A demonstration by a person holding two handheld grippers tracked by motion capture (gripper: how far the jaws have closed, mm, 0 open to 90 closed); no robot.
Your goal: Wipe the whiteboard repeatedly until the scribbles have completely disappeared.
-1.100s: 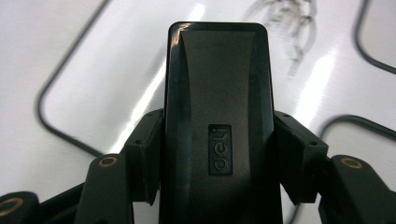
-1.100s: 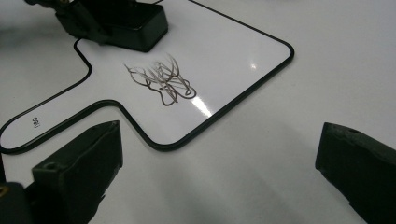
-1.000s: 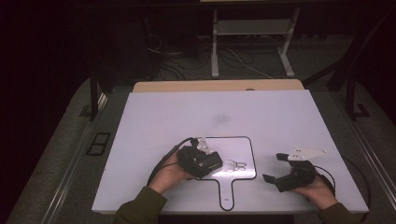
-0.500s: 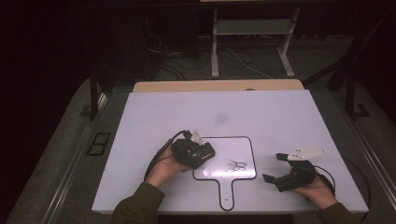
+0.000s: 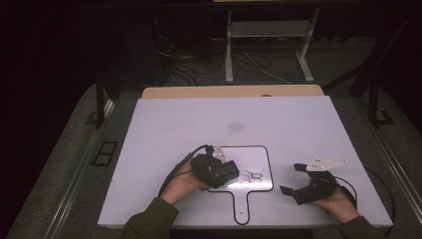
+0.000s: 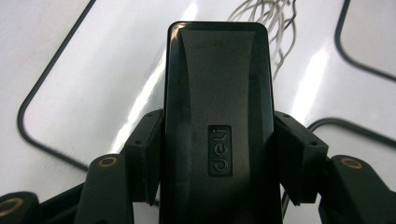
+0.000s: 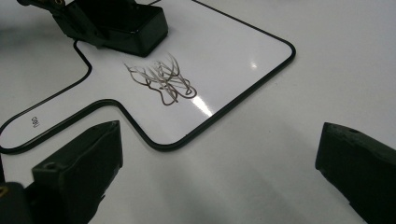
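The left hand-held gripper (image 5: 226,172) is clamped on a black eraser (image 6: 218,116), its jaws pressed against both long sides. The eraser rests on the small whiteboard (image 5: 259,154), at the board's 9 o'clock edge, with the scribble (image 7: 161,79) just beyond its tip at 3 o'clock. The right hand-held gripper (image 5: 293,180) sits on the counter (image 5: 164,129) at the board's 3 o'clock, jaws spread wide and empty.
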